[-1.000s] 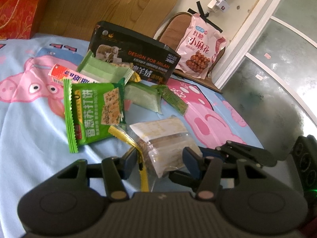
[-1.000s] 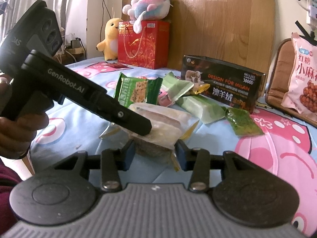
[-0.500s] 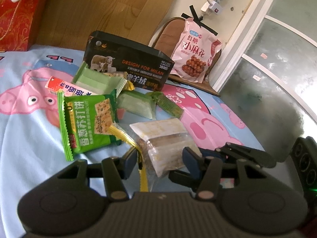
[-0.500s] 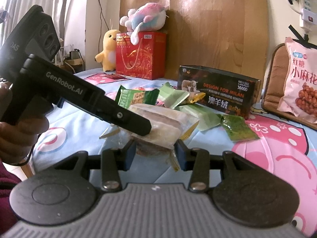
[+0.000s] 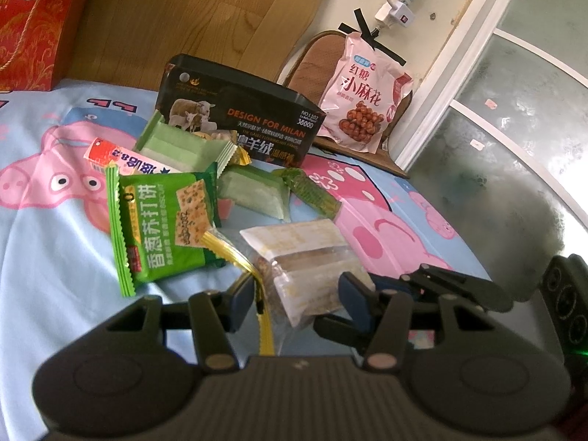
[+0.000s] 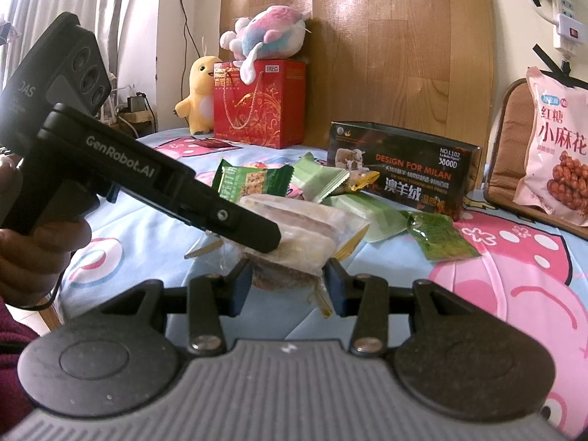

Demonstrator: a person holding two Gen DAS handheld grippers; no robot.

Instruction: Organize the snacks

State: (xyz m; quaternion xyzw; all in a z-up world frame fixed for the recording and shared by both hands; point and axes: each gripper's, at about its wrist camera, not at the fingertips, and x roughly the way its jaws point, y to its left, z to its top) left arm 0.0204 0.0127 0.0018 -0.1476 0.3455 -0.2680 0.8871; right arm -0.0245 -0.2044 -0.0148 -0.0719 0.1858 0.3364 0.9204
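Observation:
A clear bag of snack bars [image 5: 308,257] with a yellow strip is held above the bed between both grippers. My left gripper [image 5: 299,294] has its fingers on either side of the bag's near end. My right gripper [image 6: 288,281] is shut on the same bag [image 6: 301,228] from the other side. In the right wrist view the left gripper [image 6: 235,220] lies across the bag's top. Behind lie a green cracker packet [image 5: 161,228], pale green packets [image 5: 183,147] and a small green sweet [image 5: 312,193].
A black box [image 5: 235,121] stands behind the pile on the blue pig-print sheet [image 5: 47,257]. A pink snack bag [image 5: 364,99] leans on a chair at the back right. A red gift bag [image 6: 259,103] and plush toys sit by the wooden headboard.
Both grippers have lifted slightly with the clear bag still held between them. The pile and box sit lower and farther away in both views.

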